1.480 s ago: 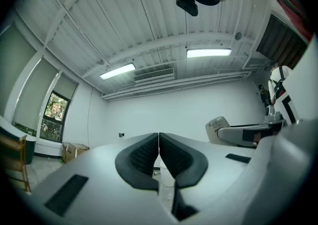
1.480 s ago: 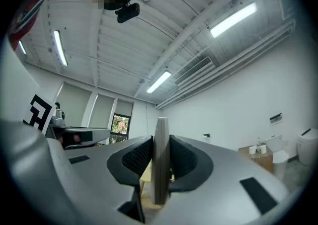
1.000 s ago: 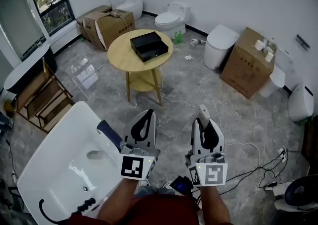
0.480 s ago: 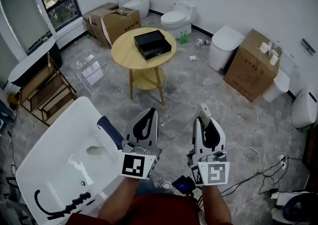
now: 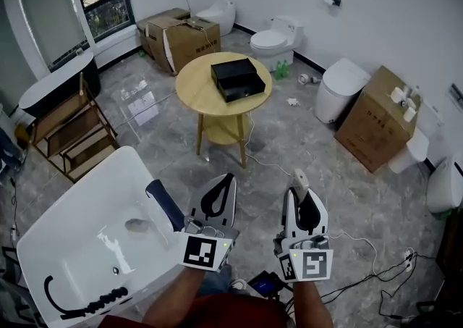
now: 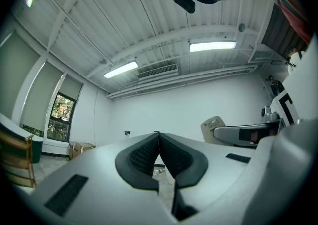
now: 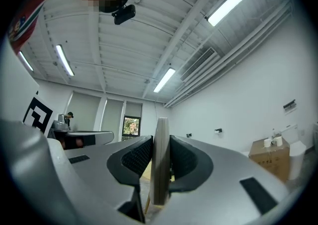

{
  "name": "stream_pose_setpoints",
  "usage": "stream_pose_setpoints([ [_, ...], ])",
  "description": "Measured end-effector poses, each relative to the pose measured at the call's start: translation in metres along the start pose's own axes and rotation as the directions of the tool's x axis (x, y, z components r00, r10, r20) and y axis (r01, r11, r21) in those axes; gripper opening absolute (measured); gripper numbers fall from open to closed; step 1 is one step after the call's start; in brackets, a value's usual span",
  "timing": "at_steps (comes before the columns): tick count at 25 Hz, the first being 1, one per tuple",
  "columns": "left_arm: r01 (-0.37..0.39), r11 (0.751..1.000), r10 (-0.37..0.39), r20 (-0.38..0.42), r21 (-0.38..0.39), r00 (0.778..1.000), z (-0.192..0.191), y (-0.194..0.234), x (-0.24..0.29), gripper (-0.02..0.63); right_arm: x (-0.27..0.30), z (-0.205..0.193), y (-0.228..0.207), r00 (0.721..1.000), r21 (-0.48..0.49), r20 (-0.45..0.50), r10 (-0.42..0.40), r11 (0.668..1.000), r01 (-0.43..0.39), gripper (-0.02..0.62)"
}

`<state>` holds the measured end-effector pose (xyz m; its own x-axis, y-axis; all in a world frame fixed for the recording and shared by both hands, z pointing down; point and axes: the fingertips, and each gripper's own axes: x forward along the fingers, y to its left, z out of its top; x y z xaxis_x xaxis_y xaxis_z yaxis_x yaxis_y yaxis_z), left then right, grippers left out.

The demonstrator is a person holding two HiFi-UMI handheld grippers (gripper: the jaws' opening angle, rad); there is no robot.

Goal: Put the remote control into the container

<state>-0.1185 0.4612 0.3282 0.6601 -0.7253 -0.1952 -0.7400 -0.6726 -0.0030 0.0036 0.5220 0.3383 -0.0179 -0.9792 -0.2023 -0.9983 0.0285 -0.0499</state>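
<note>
My right gripper (image 5: pixel 304 195) is clamped on the remote control (image 7: pixel 160 169), one pale beige slab that shows edge-on, thin and flat, in the right gripper view. In the head view, lower right of centre, only its tip pokes past my jaws, and its buttons are out of sight. My left gripper (image 6: pixel 158 137) is closed tight on nothing. One black container (image 5: pixel 237 79) sits on one round wooden table (image 5: pixel 192 84), upper centre, well apart from the remote. I cannot make out its inside.
</note>
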Motion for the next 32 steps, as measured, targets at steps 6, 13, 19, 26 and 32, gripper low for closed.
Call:
stream_pose_setpoints([
  [6,-0.008,1.0,0.008,0.001,0.007,1.0,-0.004,0.032,0.029,0.015,0.042,-0.002,0.003,1.0,-0.015,0.003,0.006,1.0,-0.006,0.117],
  [13,0.021,0.999,-0.019,0.077,-0.028,0.997,0.01,0.07,0.075,0.015,0.096,0.0,0.005,1.0,-0.038,0.014,-0.024,0.999,0.025,0.117],
  [19,0.044,0.998,-0.041,0.089,-0.039,0.995,0.012,0.104,0.105,0.015,0.142,-0.001,0.012,0.999,-0.059,0.015,-0.042,0.997,0.043,0.117],
  [26,0.03,0.999,-0.027,0.078,-0.037,0.997,-0.005,0.131,0.134,0.015,0.182,-0.017,0.01,0.999,-0.066,0.01,-0.031,0.997,0.032,0.117],
  [32,-0.002,0.999,0.004,0.063,-0.034,0.998,-0.023,0.138,0.174,0.015,0.216,-0.036,-0.018,1.0,-0.045,-0.002,-0.002,0.999,0.002,0.117],
])
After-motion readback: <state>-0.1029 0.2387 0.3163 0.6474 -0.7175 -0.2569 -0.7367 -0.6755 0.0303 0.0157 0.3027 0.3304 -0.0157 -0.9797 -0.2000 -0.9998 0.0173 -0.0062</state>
